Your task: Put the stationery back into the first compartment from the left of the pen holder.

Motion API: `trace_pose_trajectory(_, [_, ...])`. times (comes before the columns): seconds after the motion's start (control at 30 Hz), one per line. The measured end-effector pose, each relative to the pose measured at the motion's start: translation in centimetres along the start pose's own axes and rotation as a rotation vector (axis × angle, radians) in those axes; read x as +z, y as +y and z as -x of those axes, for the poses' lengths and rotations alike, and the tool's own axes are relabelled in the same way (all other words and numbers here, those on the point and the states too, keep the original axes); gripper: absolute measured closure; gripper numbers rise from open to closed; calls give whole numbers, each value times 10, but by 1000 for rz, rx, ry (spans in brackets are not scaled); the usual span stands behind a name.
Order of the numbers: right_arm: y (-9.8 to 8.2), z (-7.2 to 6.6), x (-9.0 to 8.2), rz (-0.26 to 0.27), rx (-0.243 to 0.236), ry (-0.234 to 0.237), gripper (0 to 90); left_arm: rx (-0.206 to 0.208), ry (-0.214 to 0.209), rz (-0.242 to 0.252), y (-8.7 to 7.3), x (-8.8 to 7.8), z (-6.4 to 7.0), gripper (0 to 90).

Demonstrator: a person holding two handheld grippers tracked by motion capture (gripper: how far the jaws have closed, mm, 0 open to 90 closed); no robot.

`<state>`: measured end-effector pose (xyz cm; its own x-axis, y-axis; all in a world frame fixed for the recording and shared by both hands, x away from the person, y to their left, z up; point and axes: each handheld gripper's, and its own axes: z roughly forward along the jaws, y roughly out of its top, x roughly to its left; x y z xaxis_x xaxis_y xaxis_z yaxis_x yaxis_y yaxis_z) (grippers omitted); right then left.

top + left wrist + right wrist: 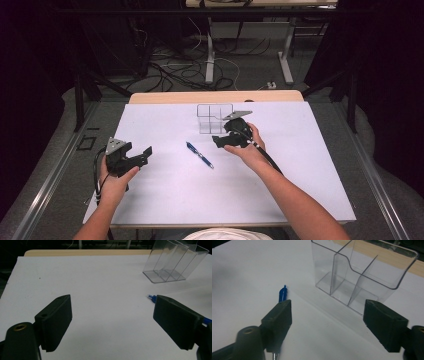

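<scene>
A blue pen [199, 154] lies slantwise on the white tabletop [165, 200], near its middle. Behind it stands a clear plastic organizer [214, 118] with several compartments, all bare. My right gripper [218, 141] hovers just right of the pen and in front of the organizer, open with nothing between its jaws. In the right gripper view the pen [283, 293] runs under the left jaw of the right gripper [328, 312], and the organizer [359, 272] is close ahead. My left gripper [145, 154] rests at the left, open and holding nothing. In the left gripper view the left gripper [111, 307] faces bare table, with the pen tip [151, 297] and the organizer [172, 262] at the right.
A wooden edge [215, 96] borders the table's far side. Beyond it, cables [175, 70] and table legs [286, 65] sit on the floor. Dark curtains stand at both sides. Open white surface stretches between the two grippers and along the front.
</scene>
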<state>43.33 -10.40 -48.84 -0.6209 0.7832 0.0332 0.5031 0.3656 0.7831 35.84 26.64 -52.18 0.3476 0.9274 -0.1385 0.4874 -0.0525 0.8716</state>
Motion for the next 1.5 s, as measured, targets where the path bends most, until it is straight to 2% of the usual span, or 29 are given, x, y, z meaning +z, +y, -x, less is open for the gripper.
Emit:
trace_pose_trajectory(0.1, [1, -5, 0, -24, -7, 30, 362, 0, 2, -2, 0, 0, 1, 154])
trace_pose_trajectory(0.13, [1, -7, 2, -9, -11, 35, 370, 4, 1, -3, 0, -1, 1, 154])
trace_pose_trajectory(0.23, [1, -13, 6, -26, -28, 45, 416, 2, 2, -1, 0, -1, 1, 154])
trace_pose_trajectory(0.3, [1, -17, 8, -57, -36, 56, 441, 0, 2, -3, 0, -1, 0, 154])
trace_pose_trajectory(0.33, [0, -19, 11, -51, -34, 64, 443, 2, 3, -1, 0, -1, 0, 154])
trace_pose_trajectory(0.47, [-2, -27, 16, -59, -47, 62, 503, 3, 3, -1, 0, -2, 0, 154])
trace_pose_trajectory(0.6, [-4, -33, 21, -111, -42, 100, 559, 2, 2, -3, -1, -2, 0, 154])
trace_pose_trajectory(0.73, [-8, -37, 29, -164, -46, 112, 594, 2, 3, -3, -1, -2, 0, 154])
trace_pose_trajectory(0.77, [-9, -38, 31, -174, -38, 105, 605, 3, 3, -4, -1, -2, 0, 154])
trace_pose_trajectory(0.87, [-12, -39, 36, -219, -21, 129, 623, 3, 4, -6, -1, -2, -1, 154])
trace_pose_trajectory(0.9, [-13, -40, 38, -226, 1, 127, 631, 0, 3, -6, -1, -2, -1, 154])
trace_pose_trajectory(0.97, [-14, -41, 40, -248, 2, 143, 640, 3, 4, -7, -1, -2, -1, 154])
trace_pose_trajectory(1.0, [-15, -43, 40, -270, 27, 140, 646, 2, 4, -7, -1, -1, -1, 154])
trace_pose_trajectory(1.03, [-15, -42, 41, -274, 13, 147, 650, 2, 4, -7, -1, -1, -1, 154])
trace_pose_trajectory(1.07, [-16, -43, 43, -269, 23, 145, 654, 2, 4, -7, -1, -1, -1, 154])
trace_pose_trajectory(1.1, [-16, -45, 43, -294, 30, 138, 656, 0, 3, -7, -1, -1, -1, 154])
trace_pose_trajectory(1.13, [-17, -44, 44, -294, 12, 145, 661, 0, 3, -7, -1, -1, -1, 154])
trace_pose_trajectory(1.2, [-18, -45, 47, -310, 13, 132, 667, 0, 3, -8, -1, -1, -1, 154])
trace_pose_trajectory(1.27, [-19, -44, 48, -316, -8, 145, 673, 3, 4, -8, -1, -1, -1, 154])
trace_pose_trajectory(1.33, [-19, -46, 50, -328, 12, 151, 689, 2, 4, -9, -1, -1, -1, 154])
trace_pose_trajectory(1.4, [-20, -48, 52, -330, 12, 157, 698, 0, 4, -10, -1, -1, -1, 154])
trace_pose_trajectory(1.43, [-21, -49, 51, -355, 16, 147, 702, 0, 4, -10, -1, -1, -1, 154])
trace_pose_trajectory(1.5, [-22, -49, 54, -359, -3, 146, 708, 0, 4, -10, -1, -1, -1, 154])
